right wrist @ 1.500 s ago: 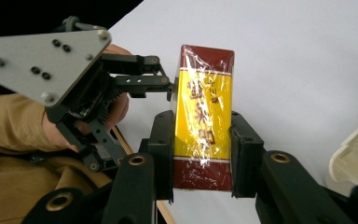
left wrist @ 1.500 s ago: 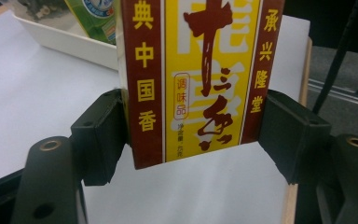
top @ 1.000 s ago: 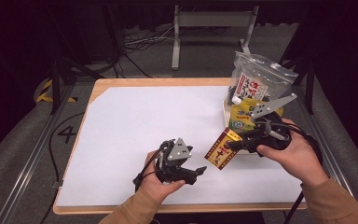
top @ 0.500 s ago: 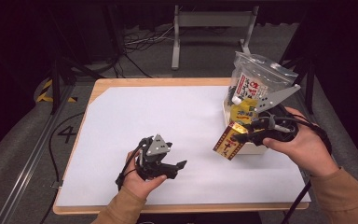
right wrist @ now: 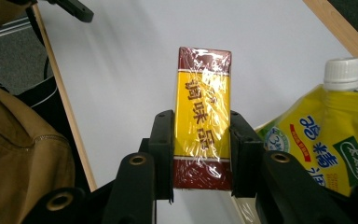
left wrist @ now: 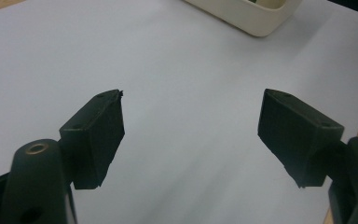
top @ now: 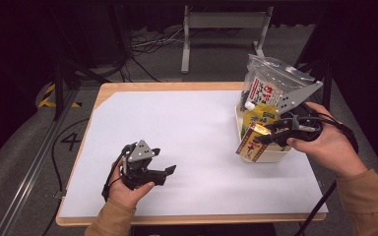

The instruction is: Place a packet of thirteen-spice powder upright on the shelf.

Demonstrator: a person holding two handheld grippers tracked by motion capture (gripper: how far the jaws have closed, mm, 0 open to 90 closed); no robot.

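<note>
A dark room with cables and a metal stand on the grey floor lies behind a wooden table [top: 128, 88] covered by a white sheet [top: 177, 132].

Near the front left, the left gripper [top: 165, 171] rests low over bare sheet, its jaws wide apart with nothing between them; in its own view only white paper lies ahead and a corner of the cream tub [left wrist: 256, 21] shows far beyond its tips.

To the right, the right gripper [top: 261, 139] is clamped on a red-and-yellow seasoning box [right wrist: 203, 116], wrapped in shiny film. The jaws press its two long sides around the lower half, so most of the box sticks out past the fingertips. From above, the box [top: 252, 143] tilts at the near left corner of the cream tub [top: 270, 157], seemingly against the rim.

Just beside that gripper, inside the tub, stands a yellow spouted pouch [right wrist: 326, 135] with a white cap, and behind it a clear printed bag [top: 268, 83].

I would judge the box is either going in or coming out. Either way, it pays to keep the squeeze steady since the film looks slippery, move the box along its own length, and keep its far end clear of the pouch cap and the rim.
</note>
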